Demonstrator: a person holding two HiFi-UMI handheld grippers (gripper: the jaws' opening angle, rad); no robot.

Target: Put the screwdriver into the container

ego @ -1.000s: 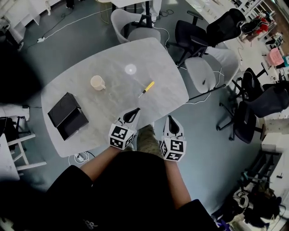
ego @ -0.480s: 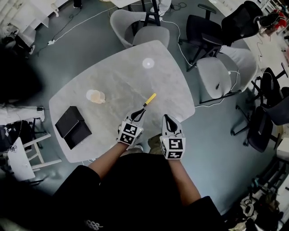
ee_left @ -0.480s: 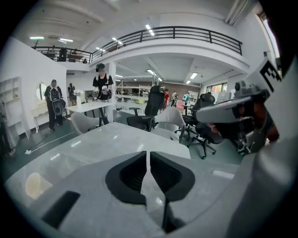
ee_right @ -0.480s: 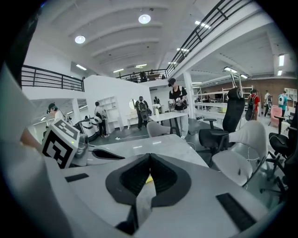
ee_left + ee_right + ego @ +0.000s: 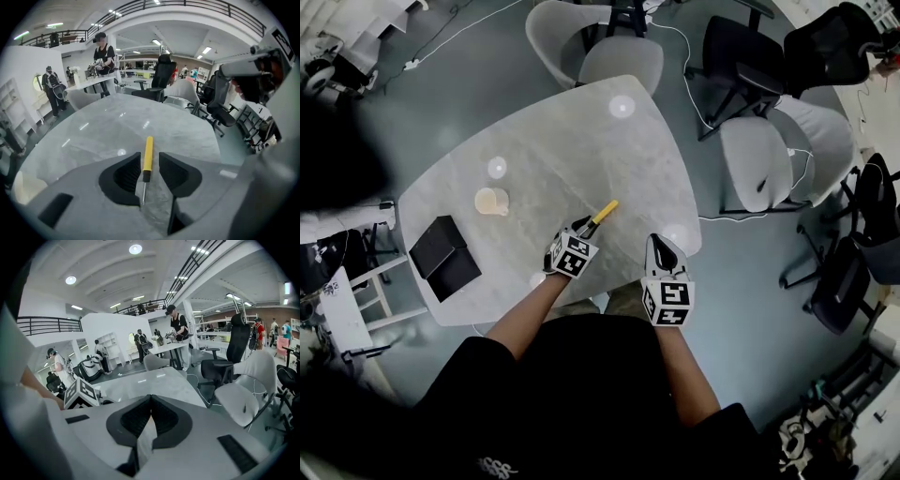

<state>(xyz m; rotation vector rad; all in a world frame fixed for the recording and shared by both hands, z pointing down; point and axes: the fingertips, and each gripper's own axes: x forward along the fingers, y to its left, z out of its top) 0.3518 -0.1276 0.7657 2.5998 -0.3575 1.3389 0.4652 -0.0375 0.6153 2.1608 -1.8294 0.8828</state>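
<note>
A screwdriver (image 5: 603, 214) with a yellow handle and black collar lies flat on the grey marble table (image 5: 581, 131). My left gripper (image 5: 581, 226) is right over its shaft end. In the left gripper view the screwdriver (image 5: 147, 154) lies between the two black pads (image 5: 127, 174), with a gap on each side. The jaws are opening and do not press on it. My right gripper (image 5: 657, 244) hovers past the table's near edge, shut and empty, its jaws meeting at the tips (image 5: 150, 398). An open black box (image 5: 443, 258) sits at the table's left corner.
A beige cup (image 5: 491, 201) stands on the table between the box and the screwdriver. Grey and black office chairs (image 5: 759, 159) ring the far and right sides of the table. Cables trail on the floor. People stand at desks in the background.
My left gripper has moved forward over the table to the screwdriver, and its jaws have gone from shut to spread around it. The right gripper has stayed shut near the table edge.
</note>
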